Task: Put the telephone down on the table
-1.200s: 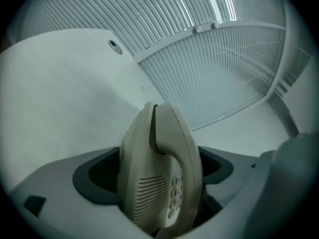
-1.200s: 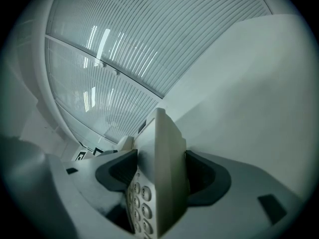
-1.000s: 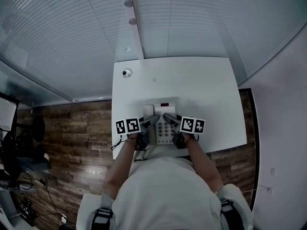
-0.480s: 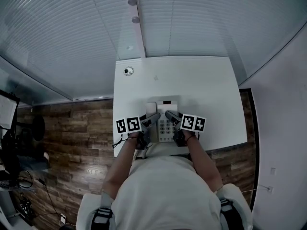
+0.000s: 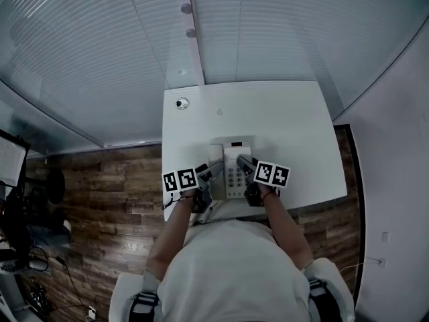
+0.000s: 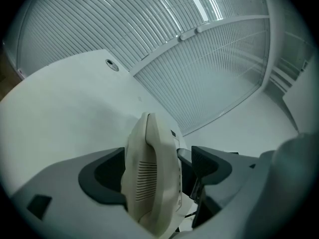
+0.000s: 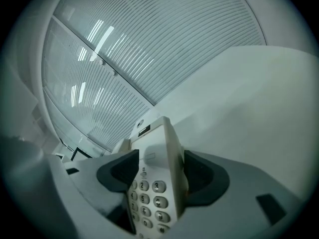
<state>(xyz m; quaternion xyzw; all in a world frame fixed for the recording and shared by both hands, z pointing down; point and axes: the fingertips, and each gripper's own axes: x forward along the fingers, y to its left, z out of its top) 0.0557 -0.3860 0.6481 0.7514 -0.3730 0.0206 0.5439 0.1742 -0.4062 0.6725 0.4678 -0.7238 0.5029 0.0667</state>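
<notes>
A pale desk telephone (image 5: 236, 171) lies near the front edge of the white table (image 5: 281, 119), its handset (image 5: 216, 161) on its left side. My left gripper (image 5: 213, 173) straddles the handset (image 6: 149, 178). The left pad lies against the handset, and a dark gap shows at the right pad. My right gripper (image 5: 244, 164) straddles the keypad side of the telephone (image 7: 159, 183). Its jaws are closing with the telephone's right edge between them, one pad over the keys and one under the body. In both gripper views the jaws (image 6: 158, 171) (image 7: 162, 176) frame the telephone closely.
A small round fitting (image 5: 179, 103) sits at the table's far left corner. Slatted blinds (image 5: 268, 32) rise right behind the table's far edge. Wooden floor (image 5: 100, 180) lies to the left, and the person's body is against the table's front edge.
Both grippers have stayed at the telephone's two sides. Only the head view has shifted slightly.
</notes>
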